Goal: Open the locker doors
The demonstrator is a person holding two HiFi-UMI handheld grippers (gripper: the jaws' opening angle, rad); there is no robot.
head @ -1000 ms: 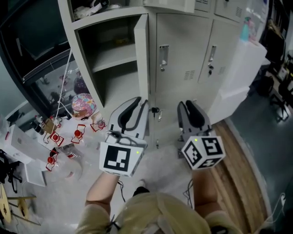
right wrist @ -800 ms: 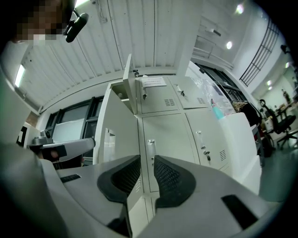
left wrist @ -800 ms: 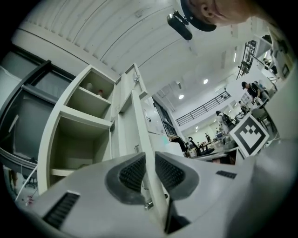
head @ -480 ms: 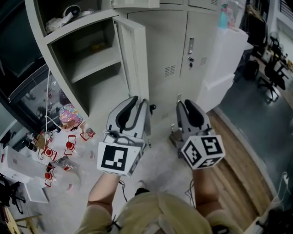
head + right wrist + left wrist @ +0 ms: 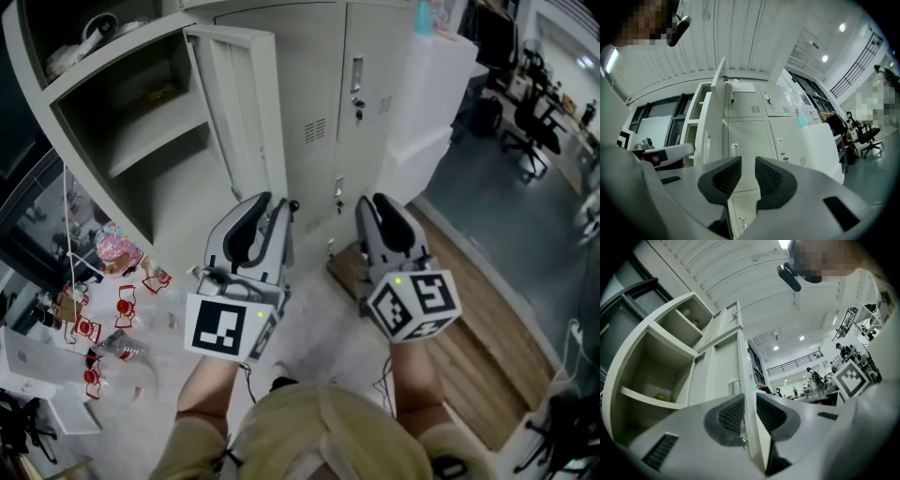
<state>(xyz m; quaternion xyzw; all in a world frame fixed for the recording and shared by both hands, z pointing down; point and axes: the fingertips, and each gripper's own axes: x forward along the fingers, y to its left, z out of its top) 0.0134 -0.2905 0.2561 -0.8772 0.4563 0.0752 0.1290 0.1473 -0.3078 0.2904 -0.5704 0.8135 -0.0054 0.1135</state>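
Observation:
A grey steel locker [image 5: 309, 103] stands ahead. Its left column is open, showing shelves [image 5: 141, 131], and the upper door [image 5: 234, 103] is swung out. My left gripper [image 5: 272, 208] is shut on the free edge of the lower open door. In the left gripper view that edge [image 5: 743, 366] runs straight down between the two ribbed pads of the left gripper [image 5: 750, 401]. My right gripper [image 5: 373, 202] hangs beside it, pointing at the closed doors [image 5: 747, 136], which have handles [image 5: 734, 150]. The right gripper [image 5: 748, 164] shows a narrow gap with nothing in it.
A tall white box [image 5: 427, 103] stands against the locker's right side. Red-and-white small items [image 5: 122, 309] and a colourful bag [image 5: 112, 248] litter the floor at the left. Wood planking [image 5: 469, 319] runs at the right, with office chairs [image 5: 534, 122] beyond.
The held door has swung further out from the locker, and both grippers have shifted with it. The head view has turned, so the locker now sits further left and more of the room shows at the right.

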